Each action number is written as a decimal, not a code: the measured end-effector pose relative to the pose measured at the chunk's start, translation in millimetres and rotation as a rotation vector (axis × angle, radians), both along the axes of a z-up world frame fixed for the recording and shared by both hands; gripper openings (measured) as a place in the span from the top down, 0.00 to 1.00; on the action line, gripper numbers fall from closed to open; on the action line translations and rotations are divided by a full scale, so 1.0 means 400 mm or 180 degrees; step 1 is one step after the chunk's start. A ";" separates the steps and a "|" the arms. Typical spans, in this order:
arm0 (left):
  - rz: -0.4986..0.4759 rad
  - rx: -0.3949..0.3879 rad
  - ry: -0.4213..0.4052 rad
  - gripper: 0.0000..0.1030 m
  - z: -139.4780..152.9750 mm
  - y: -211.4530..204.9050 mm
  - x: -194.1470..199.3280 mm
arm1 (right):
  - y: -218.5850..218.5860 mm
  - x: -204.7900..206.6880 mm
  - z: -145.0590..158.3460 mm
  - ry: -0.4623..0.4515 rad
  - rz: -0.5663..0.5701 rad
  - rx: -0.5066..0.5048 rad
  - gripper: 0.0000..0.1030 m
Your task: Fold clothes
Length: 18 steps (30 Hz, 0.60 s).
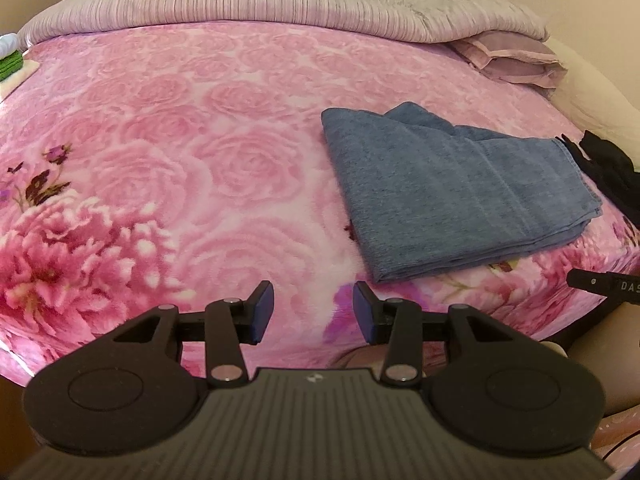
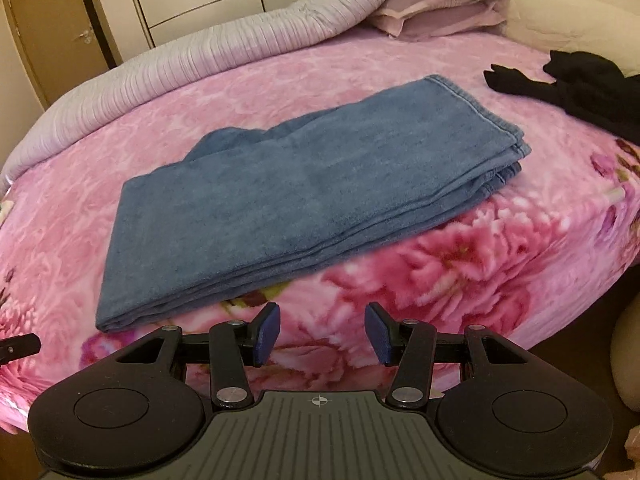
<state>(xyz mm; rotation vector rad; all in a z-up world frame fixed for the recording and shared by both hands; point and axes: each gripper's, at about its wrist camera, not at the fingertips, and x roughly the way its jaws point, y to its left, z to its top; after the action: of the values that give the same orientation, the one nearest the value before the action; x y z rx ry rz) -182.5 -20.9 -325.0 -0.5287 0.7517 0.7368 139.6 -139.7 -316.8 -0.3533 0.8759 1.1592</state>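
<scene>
two tools, left tool [image 1: 313, 307] and right tool [image 2: 322, 329], hover with jaws apart and empty over the bed [image 1: 168, 128]; the folded blue garment [image 2: 304, 196] lies ahead, long axis slanting right, nearer the right one.

Folded towel [image 2: 312, 184] lies flat on bed [image 2: 460, 280], near its front edge. Dark garment [image 2: 592, 88] on bed to towel's right, apart from it. Rolled quilt [image 2: 208, 64] & pillow [image 2: 440, 16] lie behind towel, along bed's far side. Small cloth stack [image 1: 12, 60] at bed's far left.
</scene>
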 end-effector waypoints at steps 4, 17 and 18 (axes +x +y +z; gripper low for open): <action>-0.0022 -0.0008 -0.0049 0.63 0.005 -0.002 -0.003 | -0.003 -0.017 0.011 -0.0175 0.0120 0.0099 0.51; -0.0016 -0.0301 -0.0090 0.63 -0.056 0.071 -0.025 | 0.054 -0.311 -0.118 -0.2307 0.2364 0.0269 0.50; -0.0015 -0.0318 -0.0086 0.63 -0.061 0.076 -0.026 | 0.063 -0.329 -0.133 -0.2367 0.2483 0.0273 0.50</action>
<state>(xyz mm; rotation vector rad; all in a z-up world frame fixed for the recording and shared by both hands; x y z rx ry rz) -193.0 9.6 -349.5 -0.6260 0.7672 0.6888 8.0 -114.4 -370.0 -1.0334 0.0016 1.5975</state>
